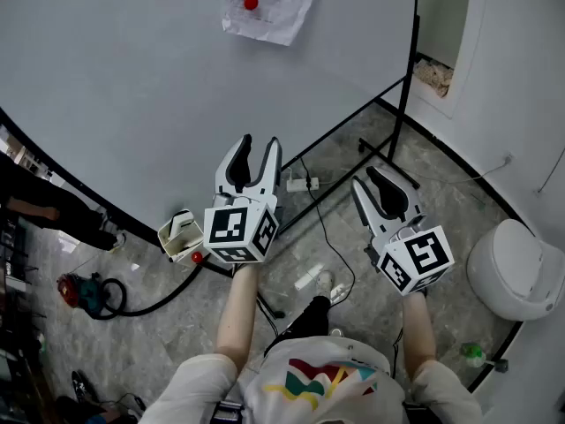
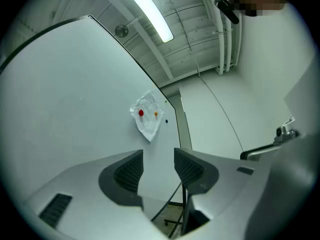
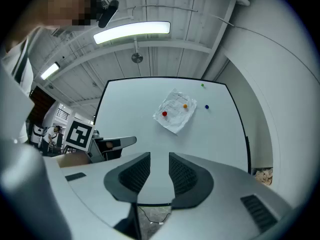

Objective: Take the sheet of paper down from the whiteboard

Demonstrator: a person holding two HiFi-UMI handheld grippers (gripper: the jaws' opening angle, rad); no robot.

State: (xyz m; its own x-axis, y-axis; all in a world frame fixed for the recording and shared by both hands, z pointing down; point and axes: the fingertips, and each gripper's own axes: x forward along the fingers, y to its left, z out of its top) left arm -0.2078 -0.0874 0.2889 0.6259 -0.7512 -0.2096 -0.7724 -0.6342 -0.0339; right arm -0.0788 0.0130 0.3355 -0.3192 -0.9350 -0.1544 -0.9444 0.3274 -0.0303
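Observation:
A crumpled white sheet of paper (image 1: pixel 269 3) hangs high on the whiteboard (image 1: pixel 132 87), pinned by a red magnet (image 1: pixel 251 3). In the left gripper view the paper (image 2: pixel 146 116) carries a red magnet (image 2: pixel 141 113) and an orange magnet (image 2: pixel 155 114). The right gripper view shows the same paper (image 3: pixel 175 113) ahead and above. My left gripper (image 1: pixel 256 153) is open and empty, held well below the paper. To its right, my right gripper (image 1: pixel 375 184) is also open with a narrower gap and holds nothing. Both point at the board from a distance.
A blue magnet (image 3: pixel 207 106) and a green magnet (image 3: pixel 202 85) sit on the board beside the paper. The board's black stand (image 1: pixel 402 78), a cable and a power strip (image 1: pixel 303 184) are on the floor. A white round bin (image 1: pixel 516 268) stands at right, a red vacuum (image 1: pixel 75 290) at left.

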